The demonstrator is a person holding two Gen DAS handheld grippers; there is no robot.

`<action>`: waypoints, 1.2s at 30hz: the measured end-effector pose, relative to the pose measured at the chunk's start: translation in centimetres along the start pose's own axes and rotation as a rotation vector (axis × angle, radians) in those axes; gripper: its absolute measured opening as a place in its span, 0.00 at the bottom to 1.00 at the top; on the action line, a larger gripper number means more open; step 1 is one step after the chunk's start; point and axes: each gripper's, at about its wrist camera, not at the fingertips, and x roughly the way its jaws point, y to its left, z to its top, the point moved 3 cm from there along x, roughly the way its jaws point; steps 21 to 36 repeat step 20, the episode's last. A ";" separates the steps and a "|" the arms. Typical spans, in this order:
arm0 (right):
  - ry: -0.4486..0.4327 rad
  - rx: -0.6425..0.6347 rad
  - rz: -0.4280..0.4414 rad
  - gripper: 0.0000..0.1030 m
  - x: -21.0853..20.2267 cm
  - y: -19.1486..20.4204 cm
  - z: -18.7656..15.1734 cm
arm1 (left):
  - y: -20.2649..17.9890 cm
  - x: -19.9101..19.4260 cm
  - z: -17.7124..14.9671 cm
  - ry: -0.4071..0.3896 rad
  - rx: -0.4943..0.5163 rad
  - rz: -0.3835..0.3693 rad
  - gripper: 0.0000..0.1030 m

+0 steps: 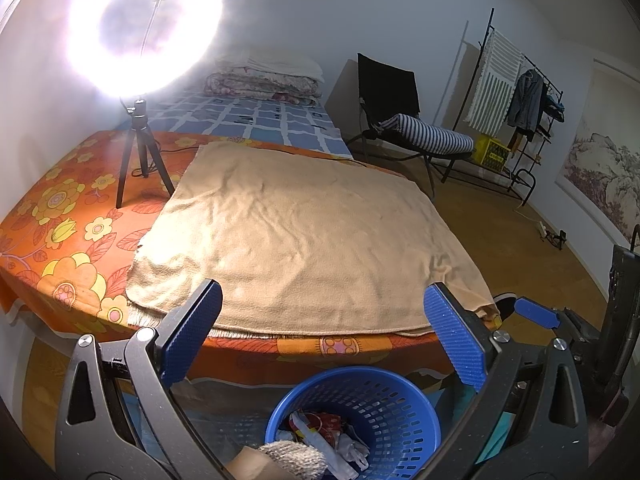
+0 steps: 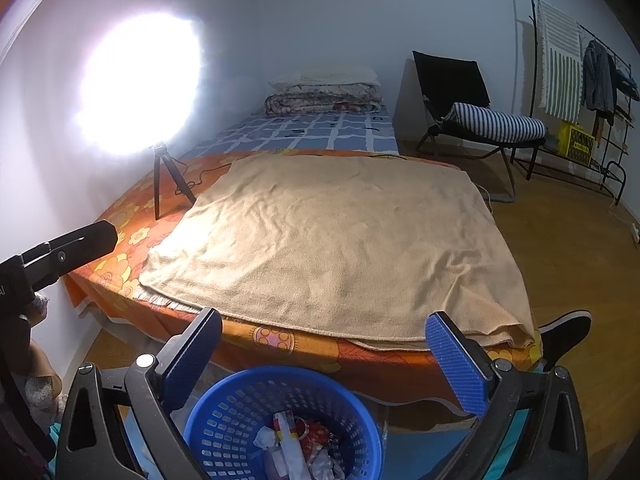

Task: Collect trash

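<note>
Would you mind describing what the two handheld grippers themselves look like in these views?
Both match: the left gripper and right gripper have black angular frames with triangular cutouts and silver bolts. Their fingers carry flat rectangular blue pads with fine ribbed texture. No cables or sleeves show.

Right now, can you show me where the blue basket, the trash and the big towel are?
blue basket (image 2: 224, 412), right wrist view, on its mesh wall.
trash (image 2: 288, 436), right wrist view, on the white wrapper inside.
towel (image 1: 304, 240), left wrist view, on its middle.
</note>
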 end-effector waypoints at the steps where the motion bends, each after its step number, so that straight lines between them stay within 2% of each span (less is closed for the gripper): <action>1: -0.001 0.001 0.000 1.00 0.0 0.1 0.0 | 0.0 0.0 0.0 0.001 -0.001 0.000 0.99; 14: 0.005 0.003 0.000 1.00 0.2 0.1 -0.1 | 0.4 0.5 -0.1 0.026 -0.018 0.024 0.99; 20: 0.011 0.010 0.000 1.00 0.5 0.1 -0.3 | 0.0 0.9 -0.5 0.020 0.012 0.055 0.99; 36: 0.011 0.010 0.000 1.00 0.5 0.1 -0.3 | 0.0 0.9 -0.5 0.020 0.012 0.055 0.99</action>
